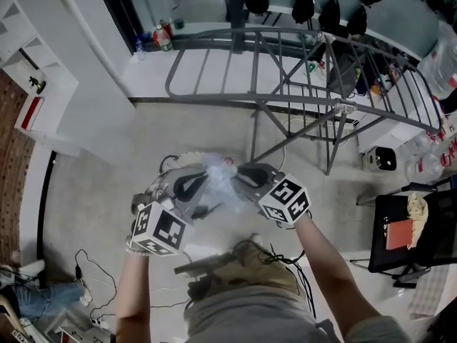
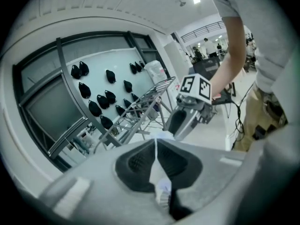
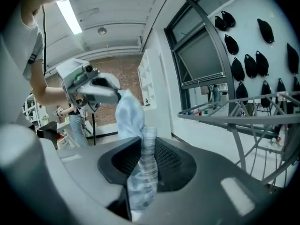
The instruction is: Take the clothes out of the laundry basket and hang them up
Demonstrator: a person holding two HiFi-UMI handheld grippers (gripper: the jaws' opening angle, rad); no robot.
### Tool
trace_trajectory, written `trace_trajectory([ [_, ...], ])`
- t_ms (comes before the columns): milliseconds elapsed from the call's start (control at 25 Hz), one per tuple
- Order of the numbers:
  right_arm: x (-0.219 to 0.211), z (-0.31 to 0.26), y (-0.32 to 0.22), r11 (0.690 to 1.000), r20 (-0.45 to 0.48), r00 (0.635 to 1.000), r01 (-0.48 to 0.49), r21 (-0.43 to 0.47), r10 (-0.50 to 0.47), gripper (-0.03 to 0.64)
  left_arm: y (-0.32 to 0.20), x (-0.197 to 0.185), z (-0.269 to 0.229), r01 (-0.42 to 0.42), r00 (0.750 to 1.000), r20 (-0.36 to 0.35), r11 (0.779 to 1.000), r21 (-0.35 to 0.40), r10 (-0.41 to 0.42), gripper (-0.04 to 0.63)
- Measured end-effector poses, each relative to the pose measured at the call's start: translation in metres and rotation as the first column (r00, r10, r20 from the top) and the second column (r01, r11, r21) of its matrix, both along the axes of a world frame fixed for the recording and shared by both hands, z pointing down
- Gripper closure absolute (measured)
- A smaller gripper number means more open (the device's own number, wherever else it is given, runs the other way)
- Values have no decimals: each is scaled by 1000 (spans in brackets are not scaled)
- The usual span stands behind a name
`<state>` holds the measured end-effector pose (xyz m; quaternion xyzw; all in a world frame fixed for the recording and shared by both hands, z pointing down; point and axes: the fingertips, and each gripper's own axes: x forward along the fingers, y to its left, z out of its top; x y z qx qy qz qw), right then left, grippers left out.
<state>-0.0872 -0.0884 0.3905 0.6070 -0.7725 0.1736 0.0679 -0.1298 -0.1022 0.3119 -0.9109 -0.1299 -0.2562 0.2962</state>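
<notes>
Pale-blue garment, blurred and bunched, is clamped in the left hand-held gripper and the right hand-held gripper.

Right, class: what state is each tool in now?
Left tool: closed on the pale blue garment.
Right tool: closed on the same garment.

Garment looks pale blue to me, with a whitish mottled wash; left tool and right tool are both grey shells with black textured pads, and each carries black-and-white square markers; drying rack is dark grey metal; floor is light grey; brick wall is reddish-brown; chair is black with an orange-red item on it; the person's trousers are khaki
</notes>
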Motion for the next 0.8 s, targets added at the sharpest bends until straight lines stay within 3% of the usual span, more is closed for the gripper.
trace_trajectory([
  [160,10,-32,4,996,-33,997,-62,70,64,529,-8,-6,32,53,996,70,999,-6,-53,581],
  [280,12,-56,8,989,-73,993,-87,122,96,532,-6,-6,43,78,994,85,995,-64,-72,541],
  [400,6,-67,8,989,-152,984,-72,130,92,532,4,1,42,57,996,80,990,-127,-47,475],
  [600,-14,-78,12,994,-283,957,-28,109,58,532,21,16,35,-4,999,52,991,-137,11,408],
  [680,-22,-84,16,993,-299,952,-30,113,63,532,29,21,32,-42,998,42,992,-121,47,413],
  [800,-26,-88,27,991,-322,942,-62,117,97,531,44,23,30,-110,993,37,992,-58,112,567],
])
